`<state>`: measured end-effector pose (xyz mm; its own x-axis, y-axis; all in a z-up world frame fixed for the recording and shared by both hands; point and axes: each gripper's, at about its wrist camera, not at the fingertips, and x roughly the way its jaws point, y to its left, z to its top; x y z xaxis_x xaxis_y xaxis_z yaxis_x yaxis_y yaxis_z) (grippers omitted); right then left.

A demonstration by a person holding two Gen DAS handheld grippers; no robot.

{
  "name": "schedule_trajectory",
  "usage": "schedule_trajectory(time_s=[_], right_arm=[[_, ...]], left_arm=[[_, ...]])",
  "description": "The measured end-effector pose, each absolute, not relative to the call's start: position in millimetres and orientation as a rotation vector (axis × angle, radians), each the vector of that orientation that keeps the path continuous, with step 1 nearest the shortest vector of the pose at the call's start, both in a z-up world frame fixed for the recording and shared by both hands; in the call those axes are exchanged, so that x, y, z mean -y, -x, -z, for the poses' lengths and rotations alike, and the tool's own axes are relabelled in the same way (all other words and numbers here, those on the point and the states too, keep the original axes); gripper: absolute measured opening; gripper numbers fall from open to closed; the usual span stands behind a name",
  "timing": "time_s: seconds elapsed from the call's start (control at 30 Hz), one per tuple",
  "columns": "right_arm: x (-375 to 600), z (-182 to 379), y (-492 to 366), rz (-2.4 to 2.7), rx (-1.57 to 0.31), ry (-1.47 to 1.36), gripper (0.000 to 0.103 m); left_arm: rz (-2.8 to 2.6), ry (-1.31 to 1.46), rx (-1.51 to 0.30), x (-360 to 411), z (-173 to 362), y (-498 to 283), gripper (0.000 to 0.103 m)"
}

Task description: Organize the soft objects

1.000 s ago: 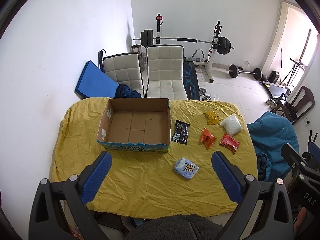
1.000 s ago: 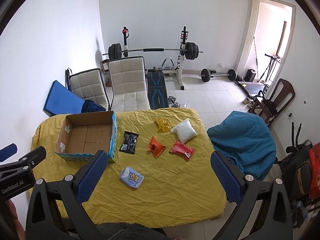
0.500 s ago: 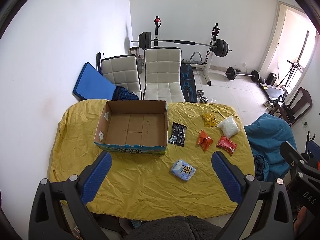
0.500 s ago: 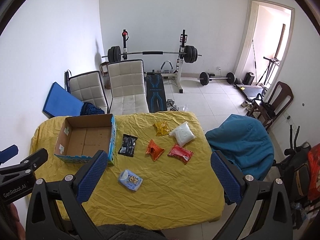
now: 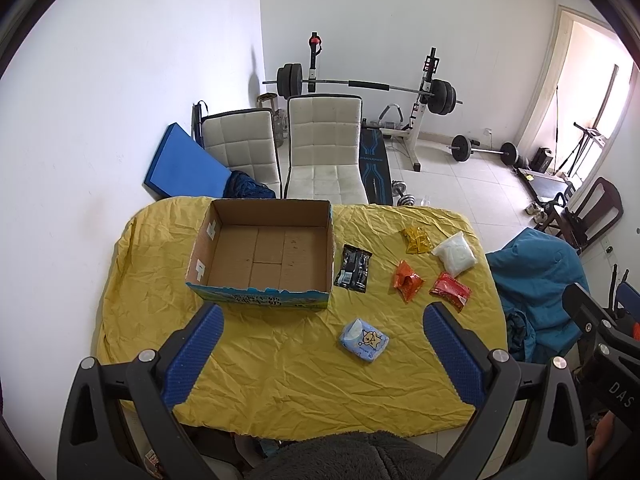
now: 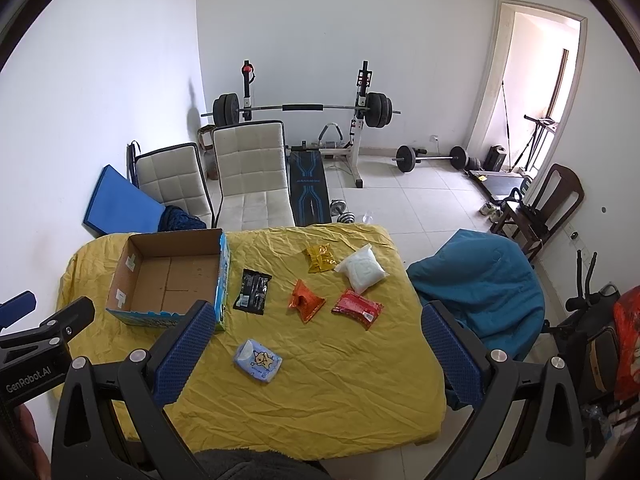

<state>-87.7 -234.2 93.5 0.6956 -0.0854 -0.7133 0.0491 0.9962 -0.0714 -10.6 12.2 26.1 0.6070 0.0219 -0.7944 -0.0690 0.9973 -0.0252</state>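
Observation:
An empty open cardboard box (image 5: 264, 256) (image 6: 168, 280) sits on the left of a table with a yellow cloth (image 5: 288, 368) (image 6: 320, 384). Right of it lie a black packet (image 5: 352, 269) (image 6: 253, 292), an orange packet (image 5: 407, 280) (image 6: 305, 301), a red packet (image 5: 450, 291) (image 6: 357, 309), a yellow packet (image 5: 416, 240) (image 6: 320, 258) and a white pouch (image 5: 454, 254) (image 6: 362, 268). A blue tissue pack (image 5: 364, 340) (image 6: 258, 361) lies nearer me. My left gripper (image 5: 322, 312) and right gripper (image 6: 316, 310) are open, empty, high above the table's near edge.
Two white chairs (image 5: 324, 148) stand behind the table, a blue mat (image 5: 184, 168) leans on the wall, and a barbell rack (image 5: 360, 84) stands at the back. A blue beanbag (image 6: 480, 280) sits right of the table. A wooden chair (image 6: 548, 200) is by the doorway.
Both grippers have drawn back and up a little, so the table looks slightly smaller and lower in view. Nothing on the table has moved.

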Motion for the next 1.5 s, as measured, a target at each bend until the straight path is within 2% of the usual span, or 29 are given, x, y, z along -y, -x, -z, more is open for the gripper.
schedule_trajectory(time_s=[1.23, 1.5], right_arm=[[231.8, -91.5, 91.5, 0.055, -0.792, 0.039, 0.103], [261.5, -61.5, 56.5, 0.086, -0.865, -0.009, 0.103]], left_arm=[[-0.064, 0.060, -0.923, -15.8, -22.2, 15.4, 0.102], [-0.043, 0.084, -0.962, -6.0, -11.0, -11.5, 0.102]])
